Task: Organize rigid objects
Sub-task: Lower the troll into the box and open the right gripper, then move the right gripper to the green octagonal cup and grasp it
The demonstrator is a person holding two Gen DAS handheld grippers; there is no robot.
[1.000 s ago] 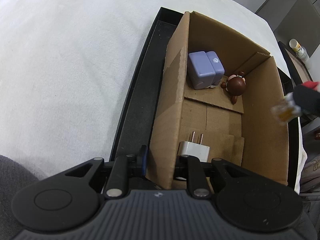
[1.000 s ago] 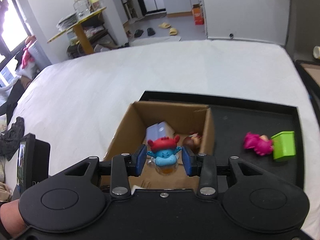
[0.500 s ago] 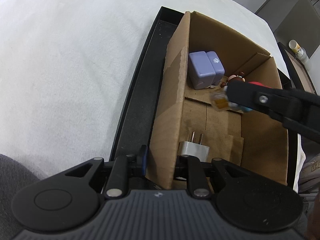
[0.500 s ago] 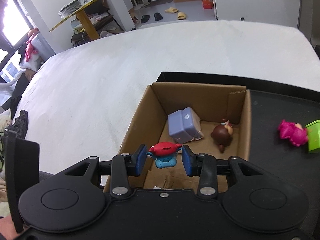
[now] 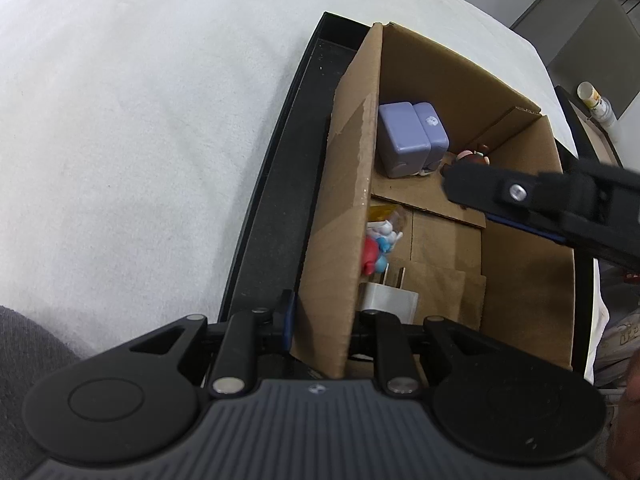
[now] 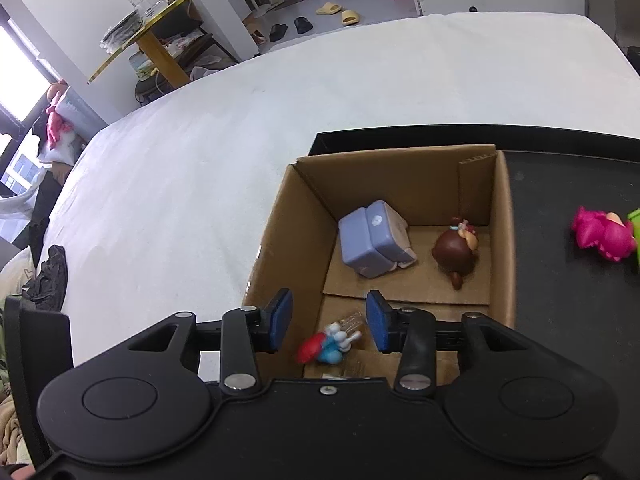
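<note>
Your right gripper (image 6: 328,322), its jaws just opened, hangs empty over the blue figure (image 6: 328,346) in the box (image 6: 506,240); the pink toy (image 6: 600,236) lies at far right, nearest that hand.

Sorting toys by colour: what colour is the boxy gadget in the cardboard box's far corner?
Lavender purple gadget, seen best from the right wrist view.

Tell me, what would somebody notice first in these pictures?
Probably the cardboard box on the black tray, with toys inside. A red and blue figure lies on the box floor below the right gripper, whose jaws have just been opening with nothing between them. Farther back sit a purple block and a brown figure.
</note>
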